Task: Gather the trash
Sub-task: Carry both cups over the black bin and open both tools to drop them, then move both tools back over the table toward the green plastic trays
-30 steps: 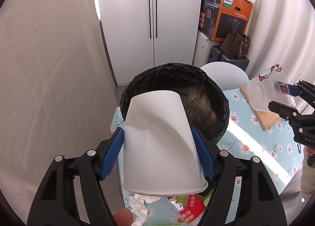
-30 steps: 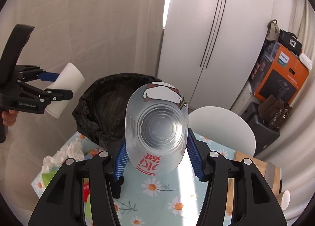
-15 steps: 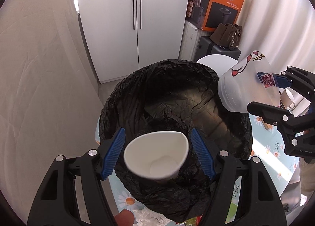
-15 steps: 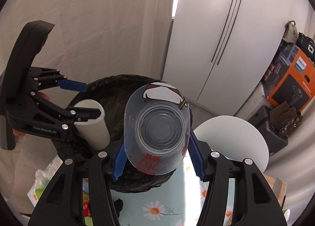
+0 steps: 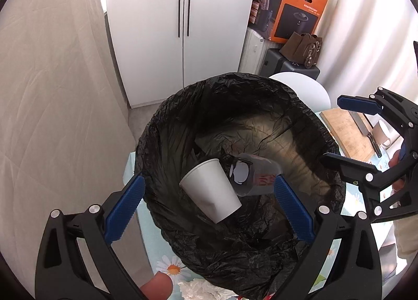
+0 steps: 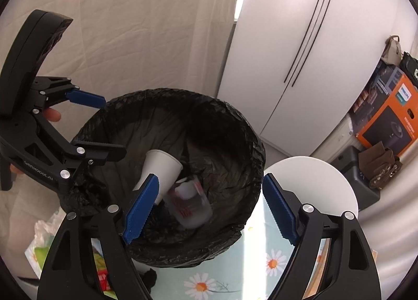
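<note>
Left wrist view: the left gripper (image 5: 206, 208) is spread wide with nothing between its blue pads, above the black-lined trash bin (image 5: 167, 143). Inside lie a white paper cup (image 5: 211, 193) and, touching it at 3 o'clock, a clear plastic cup (image 5: 257, 178). At 3 o'clock, the right gripper (image 5: 337, 131) gapes wide too, holding nothing, over the bin's rim.
</note>
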Tool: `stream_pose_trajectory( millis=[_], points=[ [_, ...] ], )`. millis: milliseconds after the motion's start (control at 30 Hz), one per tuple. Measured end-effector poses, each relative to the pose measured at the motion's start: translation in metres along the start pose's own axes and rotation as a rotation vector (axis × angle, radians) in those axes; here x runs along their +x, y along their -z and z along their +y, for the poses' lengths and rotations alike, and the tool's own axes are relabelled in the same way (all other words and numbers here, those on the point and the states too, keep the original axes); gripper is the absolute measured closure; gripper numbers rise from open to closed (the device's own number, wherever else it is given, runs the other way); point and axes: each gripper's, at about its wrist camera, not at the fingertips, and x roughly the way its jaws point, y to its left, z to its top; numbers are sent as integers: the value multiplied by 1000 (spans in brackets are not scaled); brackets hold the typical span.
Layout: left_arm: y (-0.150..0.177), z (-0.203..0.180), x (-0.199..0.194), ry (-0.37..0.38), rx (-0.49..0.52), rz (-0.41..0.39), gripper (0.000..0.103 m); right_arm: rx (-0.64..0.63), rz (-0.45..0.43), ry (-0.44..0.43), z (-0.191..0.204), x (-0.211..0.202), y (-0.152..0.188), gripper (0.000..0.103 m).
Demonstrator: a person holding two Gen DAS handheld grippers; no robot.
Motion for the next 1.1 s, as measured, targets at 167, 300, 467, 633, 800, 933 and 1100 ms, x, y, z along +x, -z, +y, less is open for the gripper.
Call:
stream_pose_trajectory(
  millis=[167, 300, 467, 633, 800, 933, 1100],
  points=[
    [9, -3, -16, -17, -8, -10, 6, 1, -19, 2, 2, -15, 2, 22],
    [21, -8, -32, -57, -10, -15, 6, 7, -39, 14, 6, -30, 7, 18],
    [38, -15, -53, -93, -24, -20, 6, 19, -47, 36, 10, -48, 23, 16],
    [60, -23, -67, -145, -35, 5, 6, 16, -45, 29, 16, -66, 42, 16],
    [83, -32, -77, -172, -57, 29, 6, 0, -31, 20, 23, -78, 61, 16],
    [104, -36, -86, -200, -78, 47, 6, -13, -14, 5, 29, -81, 75, 16],
    [131, -39, -95, -233, -114, 76, 6, -40, 14, -29, 41, -81, 94, 16]
  ],
)
